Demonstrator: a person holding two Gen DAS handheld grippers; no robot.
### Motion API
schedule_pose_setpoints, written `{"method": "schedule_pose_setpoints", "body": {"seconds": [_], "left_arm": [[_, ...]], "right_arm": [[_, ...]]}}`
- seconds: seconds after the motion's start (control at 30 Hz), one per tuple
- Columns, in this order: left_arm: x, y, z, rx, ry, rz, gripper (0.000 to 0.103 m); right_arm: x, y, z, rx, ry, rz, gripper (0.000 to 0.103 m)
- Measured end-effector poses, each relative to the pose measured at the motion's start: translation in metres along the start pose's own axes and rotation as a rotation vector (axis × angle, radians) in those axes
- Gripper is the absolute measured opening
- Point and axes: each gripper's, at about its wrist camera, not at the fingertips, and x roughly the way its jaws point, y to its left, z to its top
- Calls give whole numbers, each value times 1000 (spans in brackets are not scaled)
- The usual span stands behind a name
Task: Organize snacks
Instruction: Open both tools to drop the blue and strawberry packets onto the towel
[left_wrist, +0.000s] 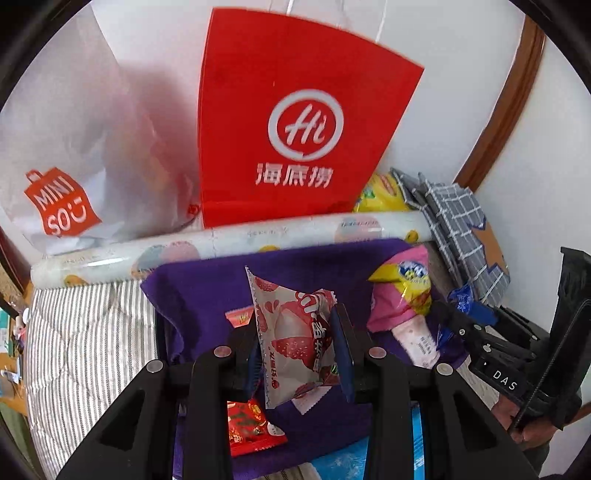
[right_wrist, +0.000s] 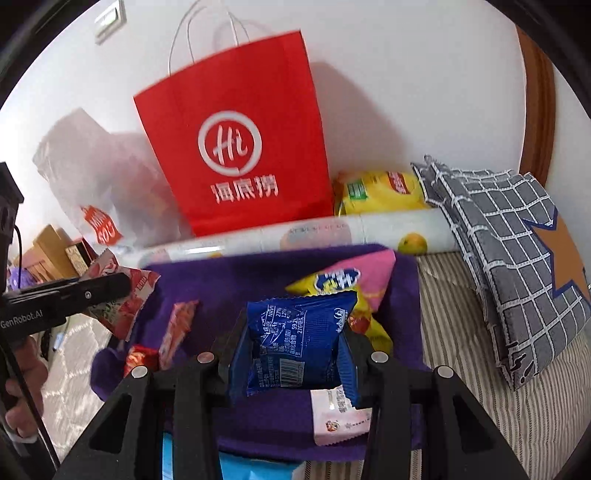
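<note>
Two packets were up at once: my left gripper (left_wrist: 301, 350) pinched a white and red lychee-print packet (left_wrist: 295, 339) between its blue pads, and my right gripper (right_wrist: 291, 354) was pressed onto a blue snack packet (right_wrist: 295, 339). Both hung over the purple cloth (left_wrist: 207, 288), where the loose snacks lay below and ahead of the tongs. Risk noted: each packet was soft, air-filled film gripped across its body, so I judged it could slide or swivel out if I swung fast, or burst if squeezed harder. The lychee-print packet sat tilted, its lower corner drooping below the pads. A drop onto the pile would scatter the small red packet (left_wrist: 251, 424) under the left tongs. The two grippers were near each other, so crossing paths could clash them. The right wrist view alone showed the red paper bag (right_wrist: 236, 147) with handles and rim, and the whole yellow chip bag (right_wrist: 380, 192) beyond it. The left wrist view alone showed the Miniso bag's logo (left_wrist: 61, 203) clearly.
</note>
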Motion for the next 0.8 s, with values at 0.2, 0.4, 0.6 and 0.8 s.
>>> {"method": "schedule_pose_setpoints", "body": {"seconds": [0.2, 0.4, 0.6, 0.8], "left_arm": [[17, 5, -5, -18, 49, 20, 34], [19, 4, -7, -11, 57, 37, 34], [20, 2, -8, -12, 64, 48, 34], [27, -1, -12, -3, 87, 51, 34]], "right_arm": [[19, -1, -10, -23, 63, -30, 39], [33, -6, -15, 5, 124, 20, 39], [38, -9, -15, 27, 154, 34, 41], [38, -7, -13, 15, 156, 22, 41]]}}
